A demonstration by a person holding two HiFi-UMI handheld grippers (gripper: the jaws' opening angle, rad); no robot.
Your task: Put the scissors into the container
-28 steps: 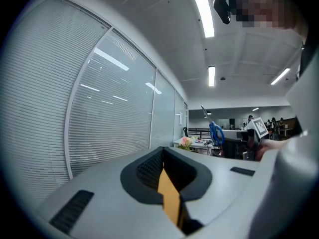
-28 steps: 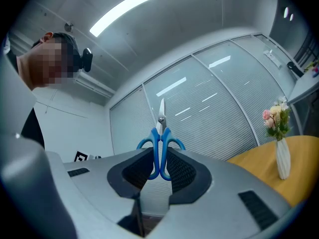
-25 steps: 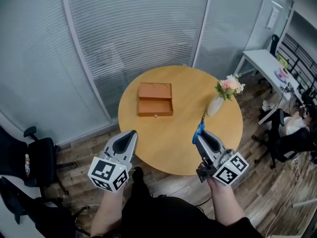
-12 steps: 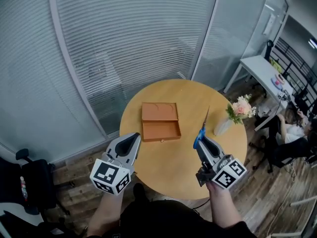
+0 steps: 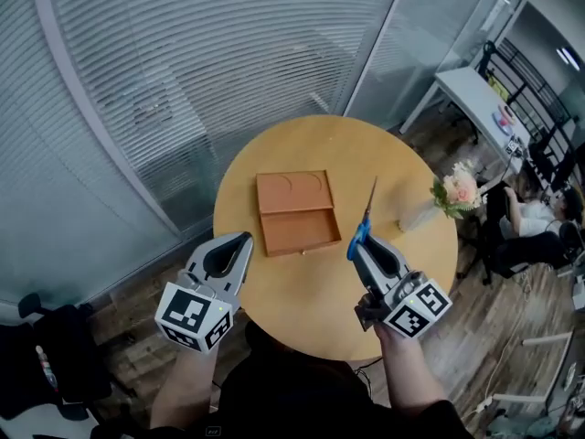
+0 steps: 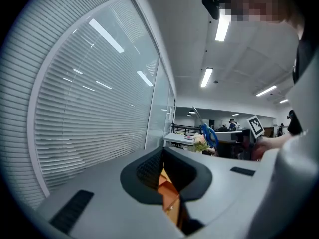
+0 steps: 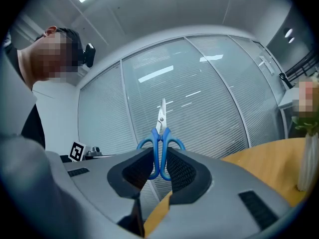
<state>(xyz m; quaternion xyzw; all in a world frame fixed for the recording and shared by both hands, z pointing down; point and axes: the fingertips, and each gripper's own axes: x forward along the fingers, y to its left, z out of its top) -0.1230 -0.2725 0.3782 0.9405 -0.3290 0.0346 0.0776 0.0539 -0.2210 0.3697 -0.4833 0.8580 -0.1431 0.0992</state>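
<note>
Blue-handled scissors stick out of my right gripper, blades pointing up and away over the round wooden table. In the right gripper view the jaws are shut on the scissors' handles. An open orange-brown box, the container, lies on the table left of the scissors, lid folded back. My left gripper hovers at the table's near left edge, shut with nothing in it; a sliver of the container shows between its jaws.
A white vase of pink flowers stands at the table's right edge. Glass walls with blinds curve behind the table. A white desk, black chairs and a seated person are at the right.
The head view has swung, so the table and container now sit more centred. Both grippers keep their pose; the scissors stay in the right one, blades now nearer the container.
</note>
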